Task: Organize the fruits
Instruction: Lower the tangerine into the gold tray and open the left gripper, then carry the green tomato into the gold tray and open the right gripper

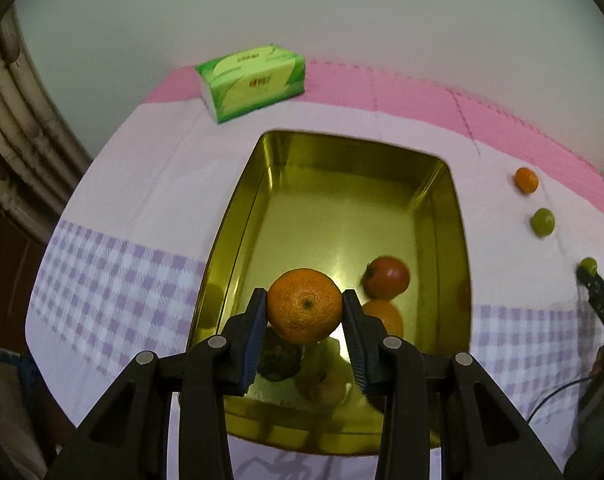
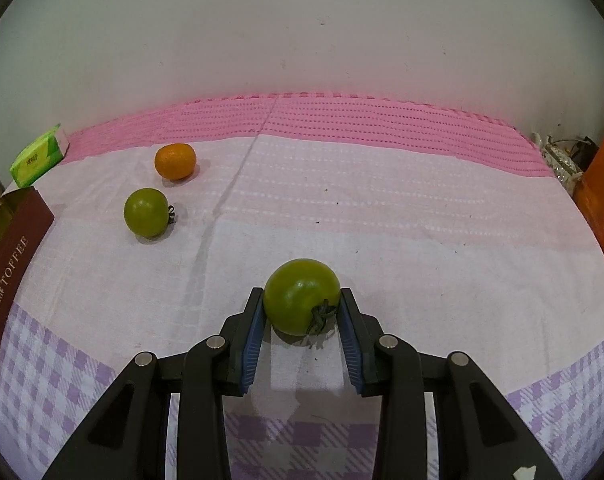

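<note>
Left tool (image 1: 305, 306) over half-hidden fruit in tin (image 1: 238, 216)

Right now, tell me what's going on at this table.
A person is sorting fruit with a handheld gripper in each hand. The left gripper holds an orange mandarin above the gold tin, which already has a red tomato and other fruit inside. The right gripper is shut on a green tomato that sits on the tablecloth. Another green tomato and a second mandarin lie loose on the cloth.
</note>
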Demonstrator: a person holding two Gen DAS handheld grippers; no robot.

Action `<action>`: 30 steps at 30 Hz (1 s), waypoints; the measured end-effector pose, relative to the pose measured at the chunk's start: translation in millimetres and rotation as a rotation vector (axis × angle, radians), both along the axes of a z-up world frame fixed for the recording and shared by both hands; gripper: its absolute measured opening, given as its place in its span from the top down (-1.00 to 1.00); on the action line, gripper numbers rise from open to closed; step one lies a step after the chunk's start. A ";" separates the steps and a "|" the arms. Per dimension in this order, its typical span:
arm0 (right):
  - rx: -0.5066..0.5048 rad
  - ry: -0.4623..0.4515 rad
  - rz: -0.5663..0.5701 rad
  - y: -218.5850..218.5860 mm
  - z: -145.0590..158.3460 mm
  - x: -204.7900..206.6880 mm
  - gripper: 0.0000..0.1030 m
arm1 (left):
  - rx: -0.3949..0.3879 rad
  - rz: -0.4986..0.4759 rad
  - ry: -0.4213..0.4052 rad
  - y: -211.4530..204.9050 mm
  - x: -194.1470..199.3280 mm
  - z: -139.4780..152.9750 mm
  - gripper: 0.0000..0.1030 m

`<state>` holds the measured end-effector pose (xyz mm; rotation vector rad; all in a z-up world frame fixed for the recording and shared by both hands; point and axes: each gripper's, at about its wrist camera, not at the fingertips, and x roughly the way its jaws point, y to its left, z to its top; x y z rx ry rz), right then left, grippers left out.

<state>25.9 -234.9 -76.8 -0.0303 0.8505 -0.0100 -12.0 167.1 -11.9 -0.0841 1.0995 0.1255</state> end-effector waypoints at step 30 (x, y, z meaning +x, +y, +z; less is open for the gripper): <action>-0.090 0.020 0.076 26.1 14.8 -9.6 0.36 | 0.020 -0.079 0.042 -18.5 -10.8 -22.8 -0.04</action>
